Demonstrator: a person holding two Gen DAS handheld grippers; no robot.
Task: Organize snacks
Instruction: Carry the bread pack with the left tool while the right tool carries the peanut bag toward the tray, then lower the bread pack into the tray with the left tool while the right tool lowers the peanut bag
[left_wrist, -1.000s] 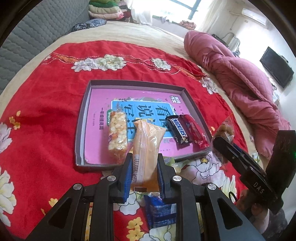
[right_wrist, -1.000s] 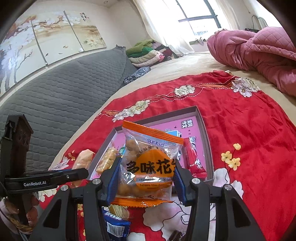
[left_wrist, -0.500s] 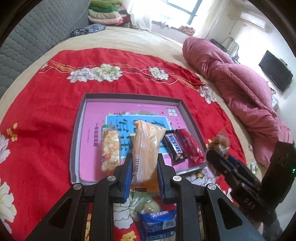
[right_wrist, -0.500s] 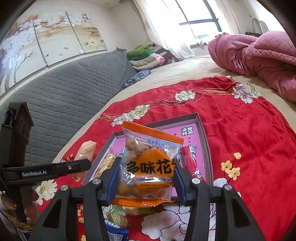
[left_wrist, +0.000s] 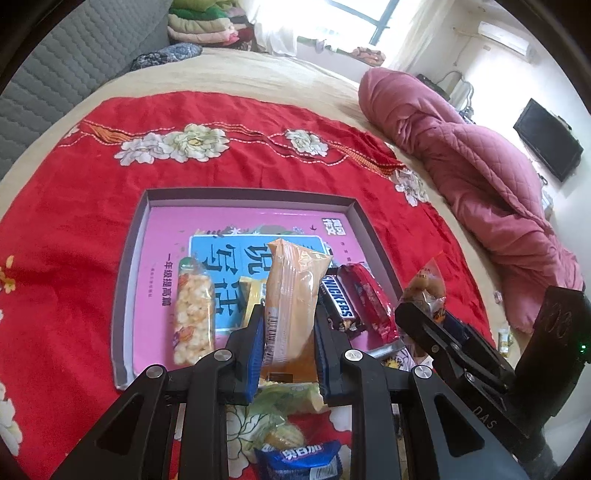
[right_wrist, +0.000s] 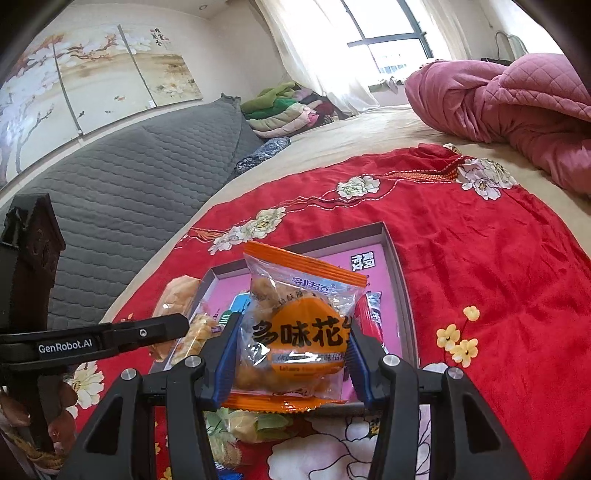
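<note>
My left gripper (left_wrist: 288, 317) is shut on an orange bread packet (left_wrist: 293, 295) and holds it over the near edge of the grey tray (left_wrist: 129, 258) with a pink lining. In the tray lie a popcorn bar (left_wrist: 192, 314), a yellow packet (left_wrist: 251, 295), a Snickers bar (left_wrist: 338, 302) and a red bar (left_wrist: 369, 299). My right gripper (right_wrist: 291, 332) is shut on a clear peanut bag with orange print (right_wrist: 299, 328), above the tray's near right corner (right_wrist: 402, 273). It also shows in the left wrist view (left_wrist: 424, 291).
A red flowered cloth (left_wrist: 74, 229) covers the bed. A blue Oreo pack (left_wrist: 299, 458) and a green-yellow packet (left_wrist: 284, 398) lie on it near me. A pink quilt (left_wrist: 480, 177) is heaped at the right. A grey headboard (right_wrist: 129, 166) stands at the left.
Both grippers have risen and moved forward over the tray with their snacks. A yellow packet now shows in the tray behind the bread packet.
</note>
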